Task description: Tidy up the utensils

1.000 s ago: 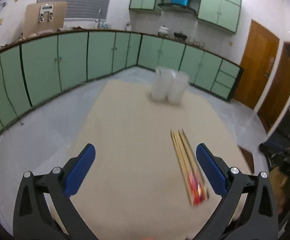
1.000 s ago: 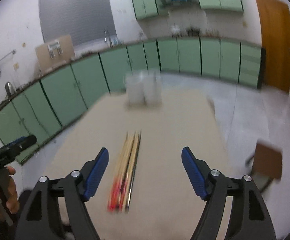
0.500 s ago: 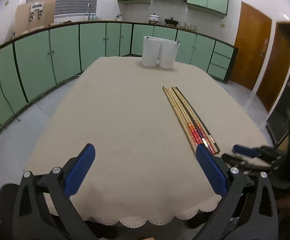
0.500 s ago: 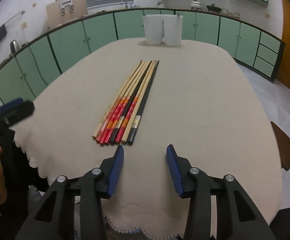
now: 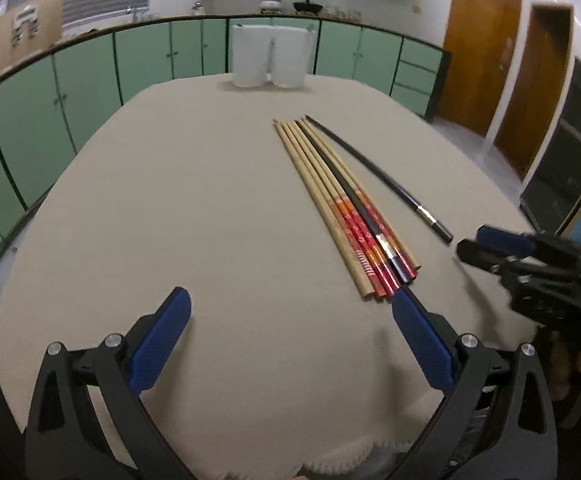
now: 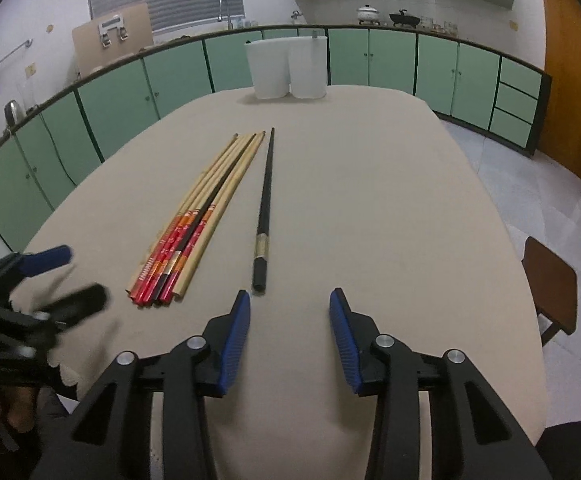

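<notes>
A beige cloth-covered table (image 6: 390, 208) fills most of both views, with green kitchen cabinets (image 6: 178, 76) curving behind it. At the table's far end stand two white containers (image 6: 286, 68), touching side by side. A brown stool (image 6: 550, 280) sits off the table's right edge in the right wrist view.

On the cloth lies a bundle of chopsticks (image 6: 194, 220), pale wood with red and orange printed ends and one black stick among them, packed close together and pointing away toward the containers. Just to the right of the bundle, apart from it, lies a single black chopstick (image 6: 264, 208) with a metal band near its thick end.

The left gripper (image 5: 290, 320) hovers over the near edge of the table, jaws spread wide with nothing between them; the bundle's near ends lie just ahead of its right finger.

The right gripper (image 6: 289, 316) has just been closing and stands partly open and empty; the black chopstick's thick end lies just ahead of its left finger, outside the gap.
</notes>
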A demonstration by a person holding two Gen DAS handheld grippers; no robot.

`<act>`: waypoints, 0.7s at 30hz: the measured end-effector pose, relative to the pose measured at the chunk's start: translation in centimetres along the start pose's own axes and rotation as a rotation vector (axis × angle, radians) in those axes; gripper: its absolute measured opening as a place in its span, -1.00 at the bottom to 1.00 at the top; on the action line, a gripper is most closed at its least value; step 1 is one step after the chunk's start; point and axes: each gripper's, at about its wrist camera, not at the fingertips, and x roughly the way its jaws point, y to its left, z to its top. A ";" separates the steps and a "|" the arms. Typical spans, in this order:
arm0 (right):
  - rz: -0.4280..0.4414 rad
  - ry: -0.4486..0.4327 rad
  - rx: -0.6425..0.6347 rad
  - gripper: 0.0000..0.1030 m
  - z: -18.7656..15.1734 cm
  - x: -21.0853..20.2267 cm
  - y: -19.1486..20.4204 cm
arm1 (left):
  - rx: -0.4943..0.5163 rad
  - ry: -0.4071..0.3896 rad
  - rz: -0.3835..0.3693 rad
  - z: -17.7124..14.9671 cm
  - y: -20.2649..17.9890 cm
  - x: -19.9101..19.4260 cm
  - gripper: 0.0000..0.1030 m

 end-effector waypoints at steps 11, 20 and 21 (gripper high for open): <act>0.002 -0.003 -0.016 -0.17 0.1 0.2 0.5 | 0.011 0.008 0.082 0.3 0.3 1.0 0.76; -0.001 0.004 -0.048 -0.17 0.3 0.8 1.3 | 0.025 0.032 0.051 0.0 1.4 -0.1 0.48; -0.001 0.004 -0.048 -0.17 0.3 0.8 1.3 | 0.020 0.034 0.053 0.1 1.5 0.0 0.47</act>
